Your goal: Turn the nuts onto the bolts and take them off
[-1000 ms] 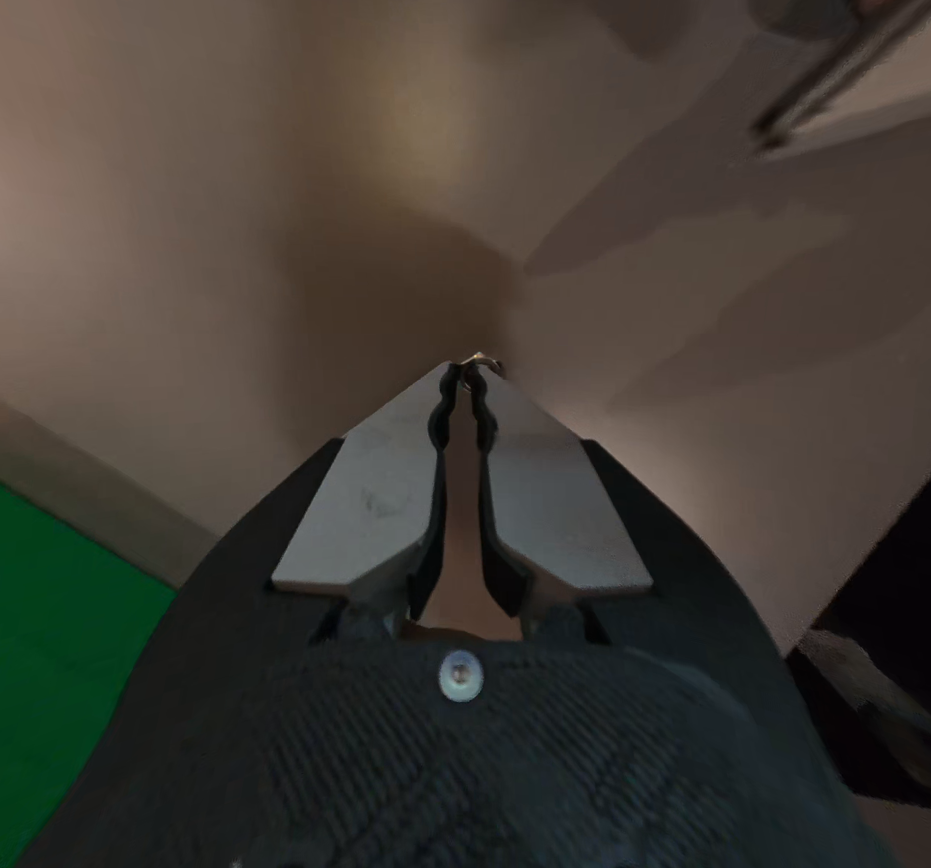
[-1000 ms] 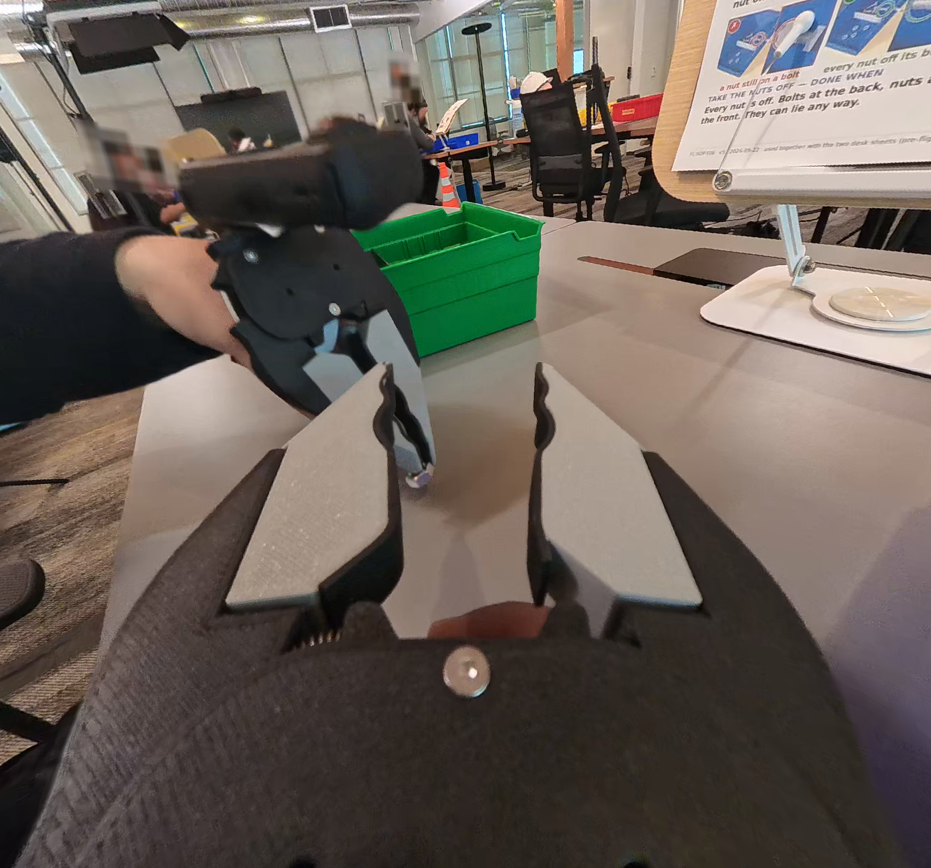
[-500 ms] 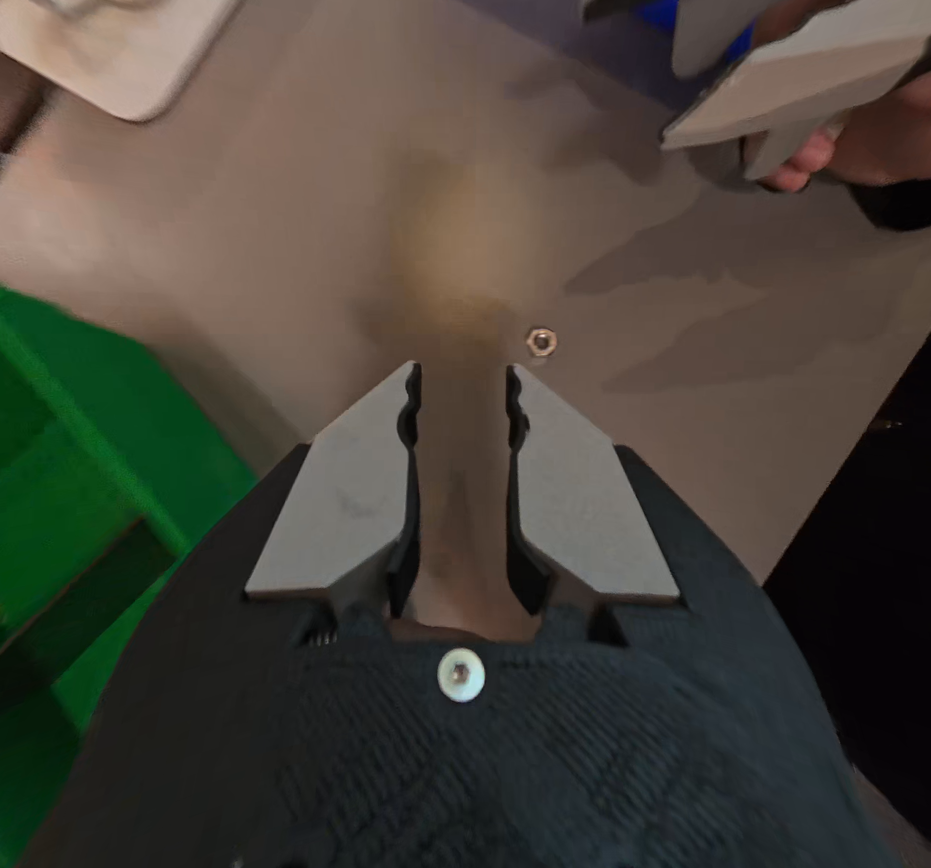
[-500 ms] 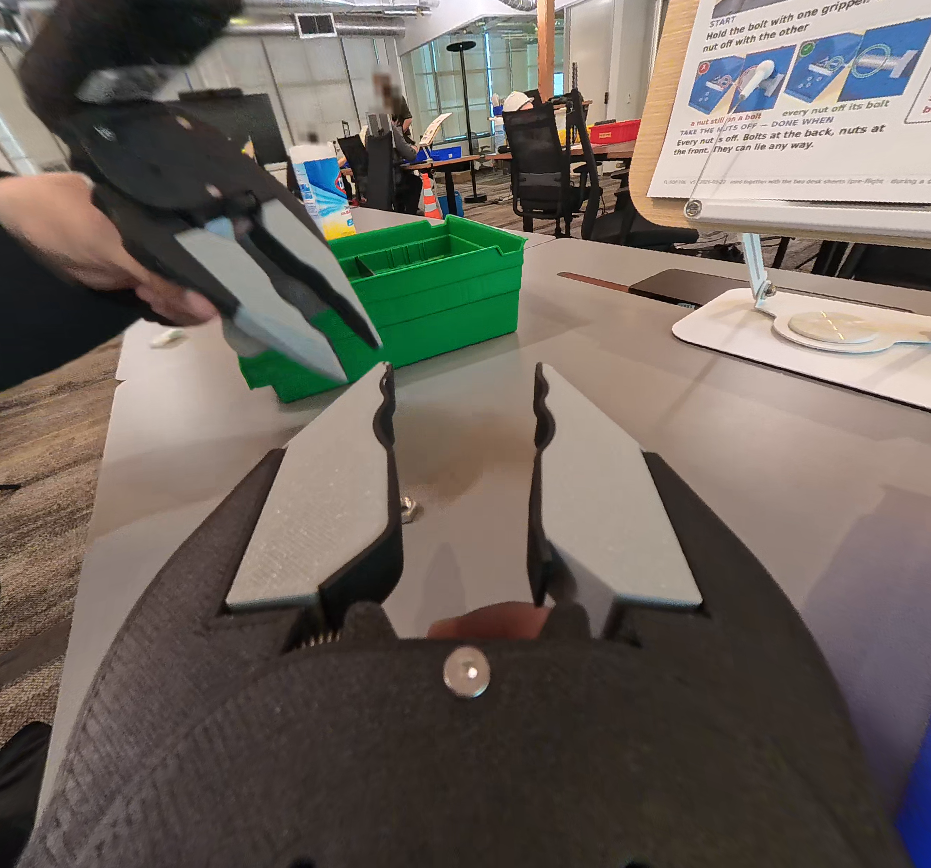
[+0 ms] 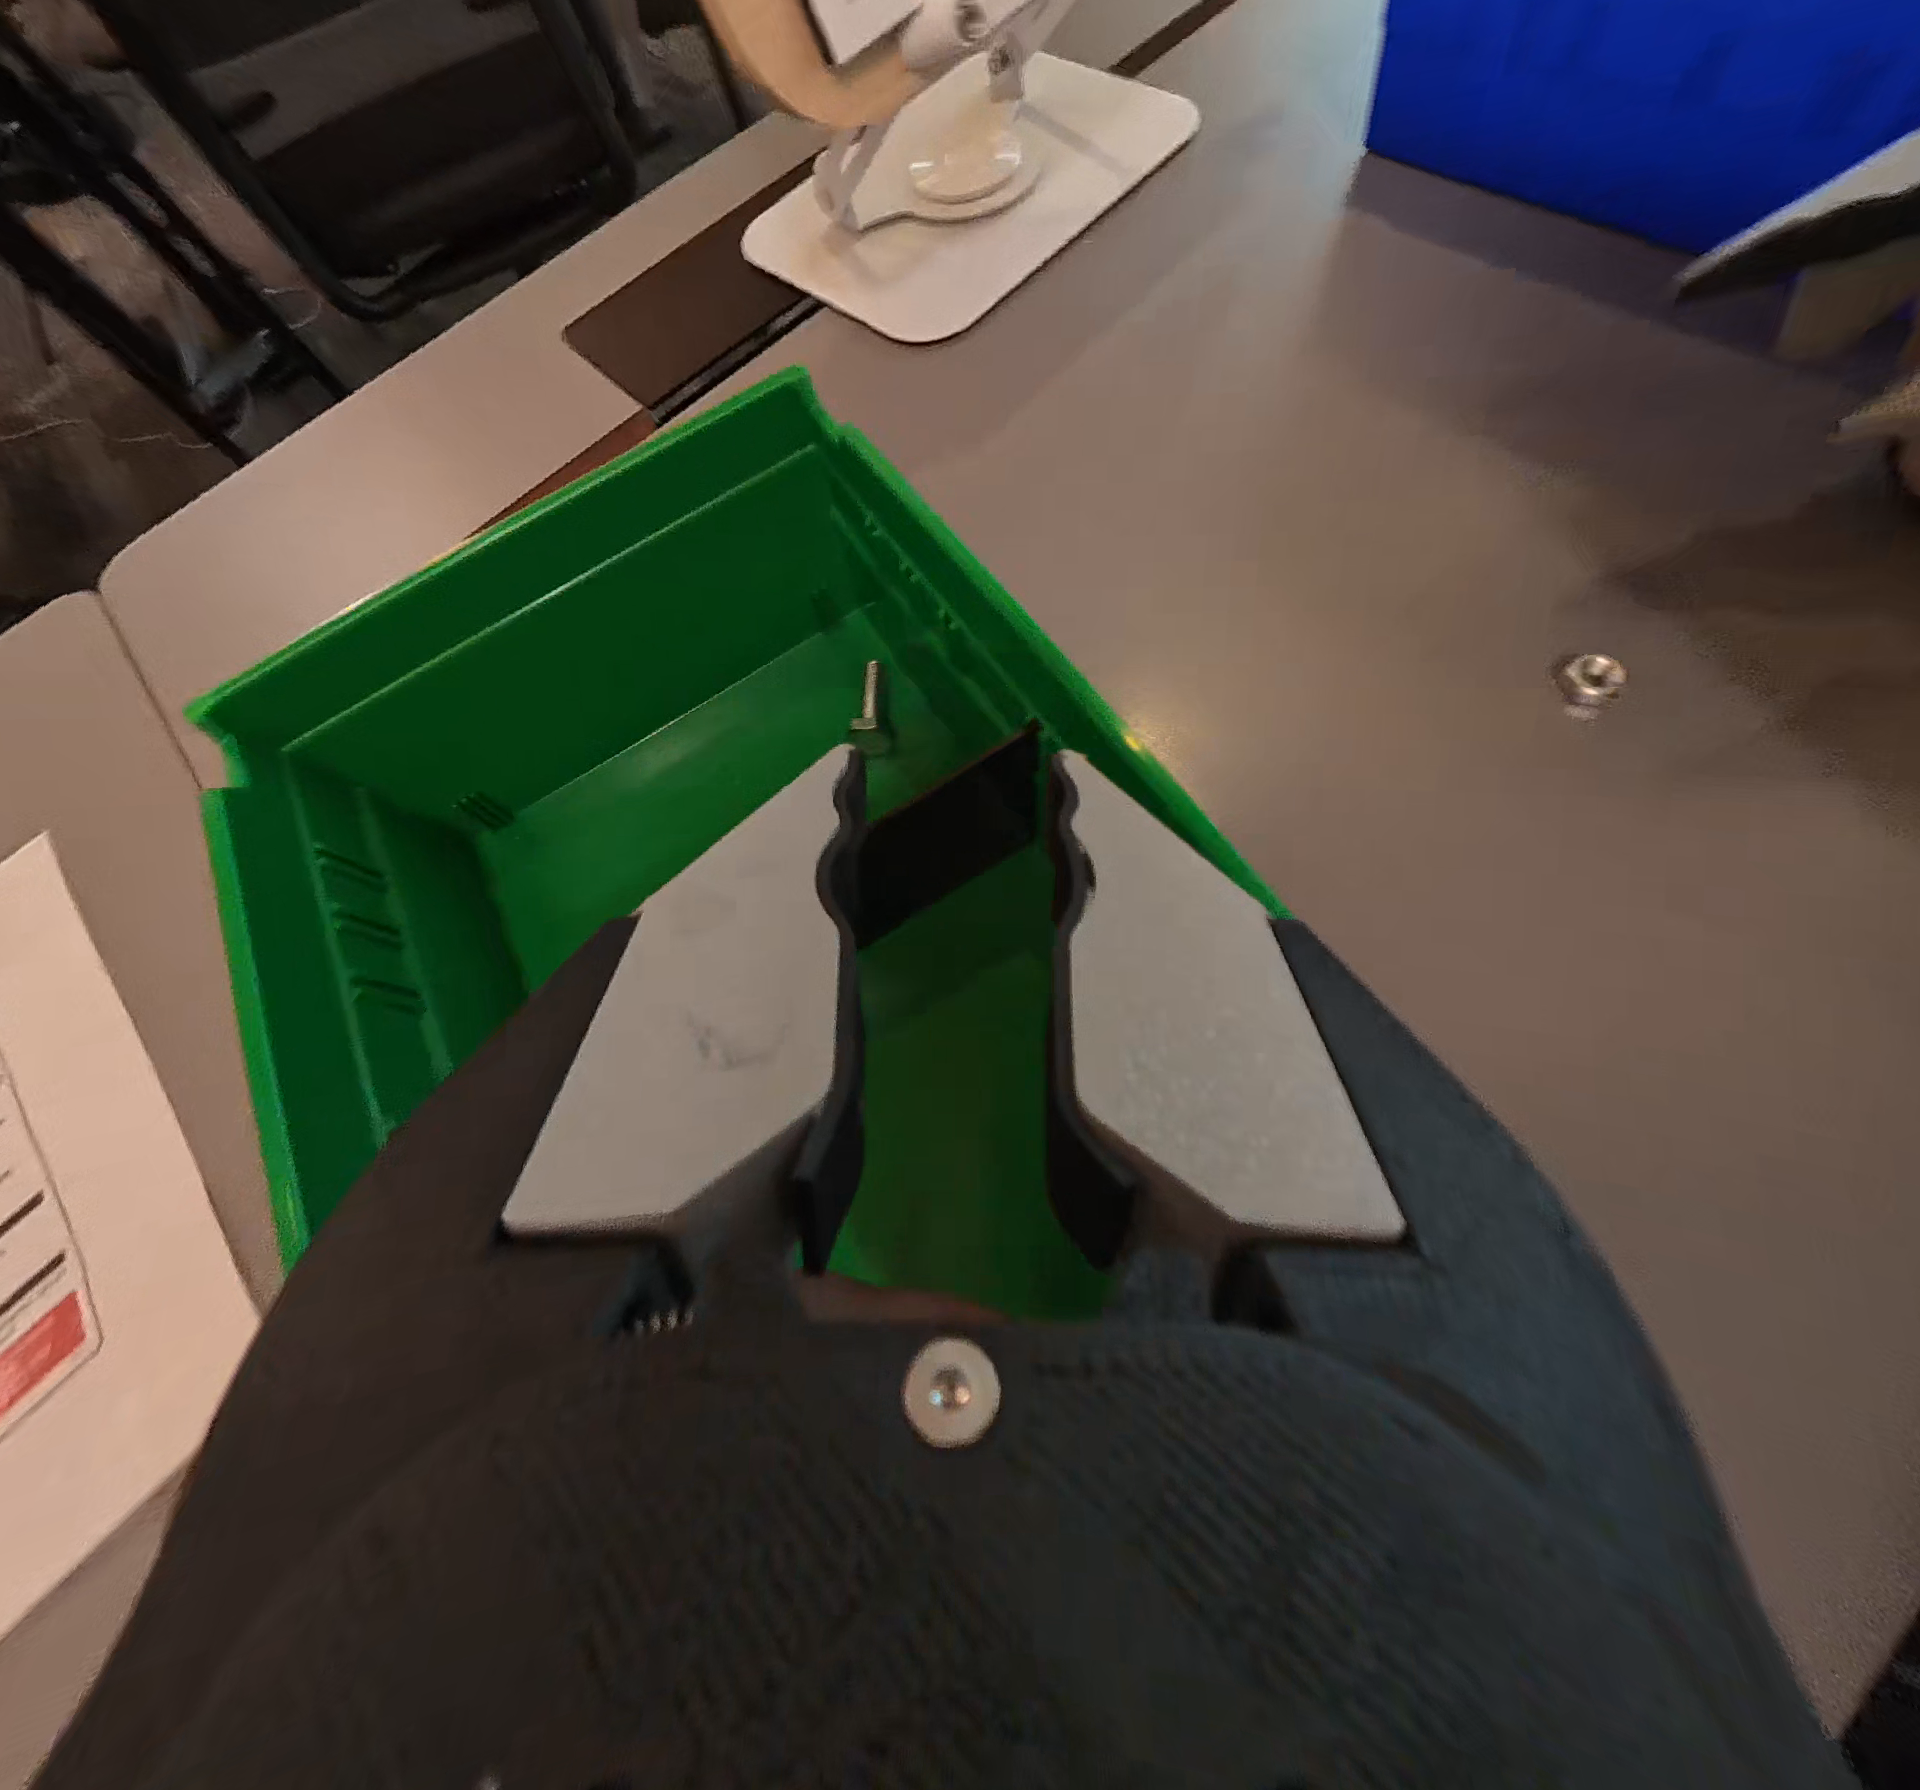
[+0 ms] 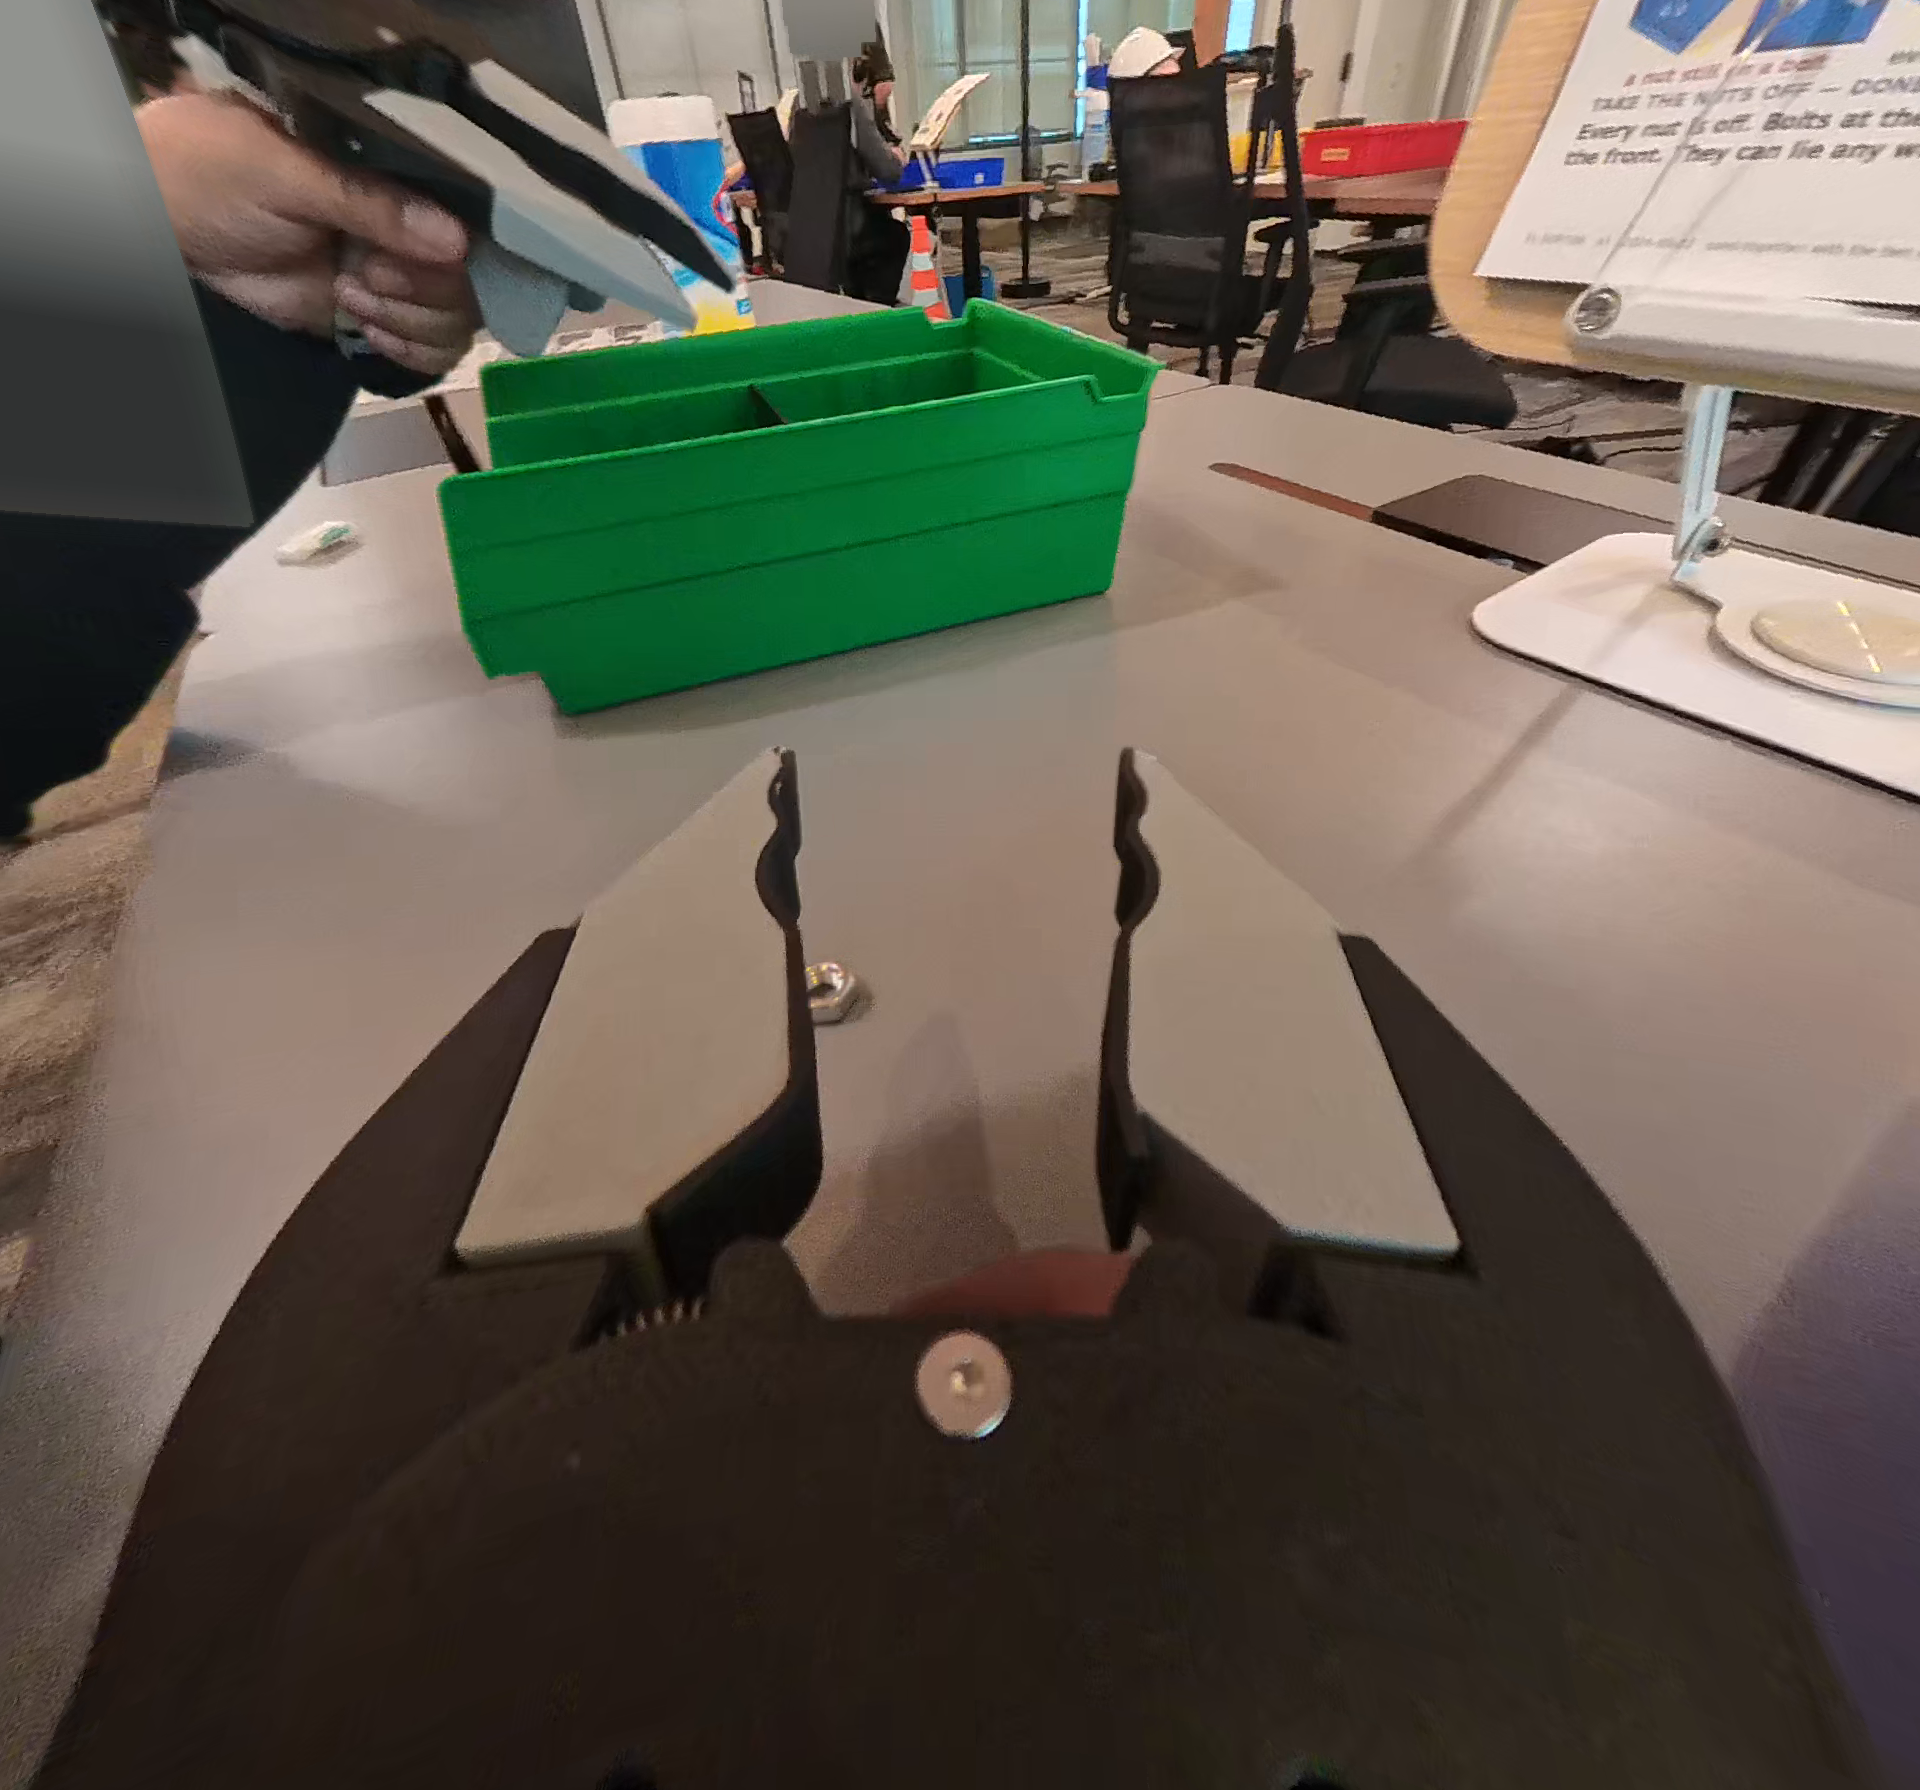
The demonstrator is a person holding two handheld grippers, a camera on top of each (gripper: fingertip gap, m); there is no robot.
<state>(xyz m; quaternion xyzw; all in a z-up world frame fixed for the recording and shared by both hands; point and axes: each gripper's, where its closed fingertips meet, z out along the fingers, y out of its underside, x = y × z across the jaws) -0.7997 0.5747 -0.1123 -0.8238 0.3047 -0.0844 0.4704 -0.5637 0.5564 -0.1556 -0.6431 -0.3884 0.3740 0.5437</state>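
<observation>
Only leftward: bolt (image 5: 869,707) inside bin (image 5: 644,577).

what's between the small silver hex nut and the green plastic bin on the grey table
Nothing: only bare grey table separates the silver hex nut from the green plastic bin, shown in both wrist views.

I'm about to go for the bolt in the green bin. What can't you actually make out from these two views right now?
- Green bin near compartment: left wrist view, hidden behind the left gripper.
- Bolt: too small to read its thread; absent from the right wrist view behind the bin wall.
- Nut: right wrist view, part covered by a right gripper finger.
- Blue bin: cut off by the frame edge.
</observation>
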